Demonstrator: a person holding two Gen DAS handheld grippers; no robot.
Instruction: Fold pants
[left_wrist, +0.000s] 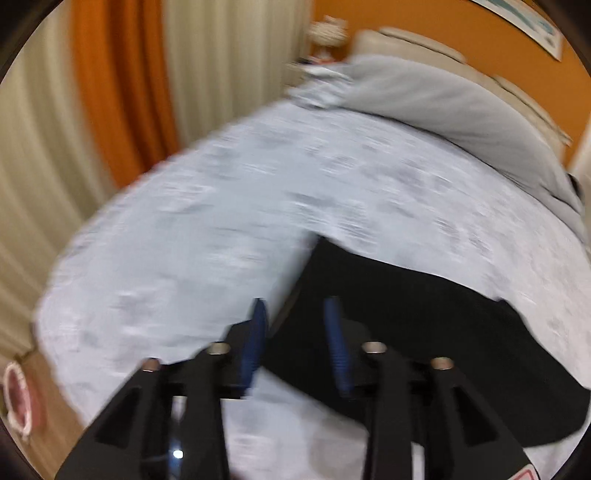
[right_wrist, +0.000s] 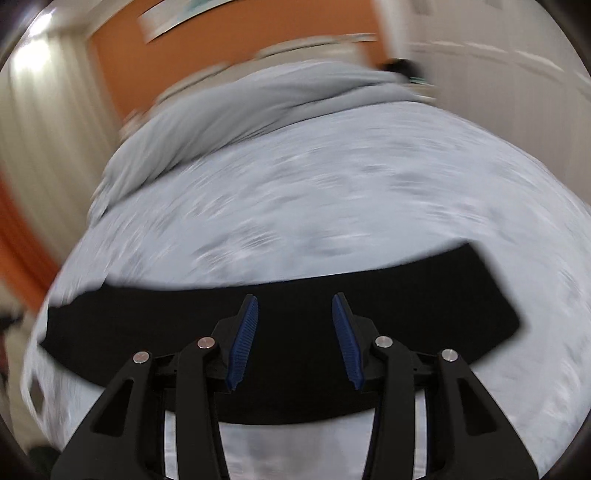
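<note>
Black pants (right_wrist: 280, 332) lie flat as a long band across a bed with a pale blue patterned cover (right_wrist: 332, 206). My right gripper (right_wrist: 294, 306) is open and empty, hovering over the middle of the pants. In the left wrist view the pants (left_wrist: 424, 325) spread to the right, with one end near the centre. My left gripper (left_wrist: 297, 308) is open and empty above that left end, one blue pad (left_wrist: 255, 343) over the bed cover (left_wrist: 207, 229). Both views are motion-blurred.
A grey rumpled duvet (left_wrist: 443, 99) lies at the bed's far end by a cream headboard (left_wrist: 417, 40). Orange and cream curtains (left_wrist: 122, 85) hang left of the bed. An orange wall (right_wrist: 221, 48) stands behind. A round pinkish item (left_wrist: 16, 398) sits on the floor at left.
</note>
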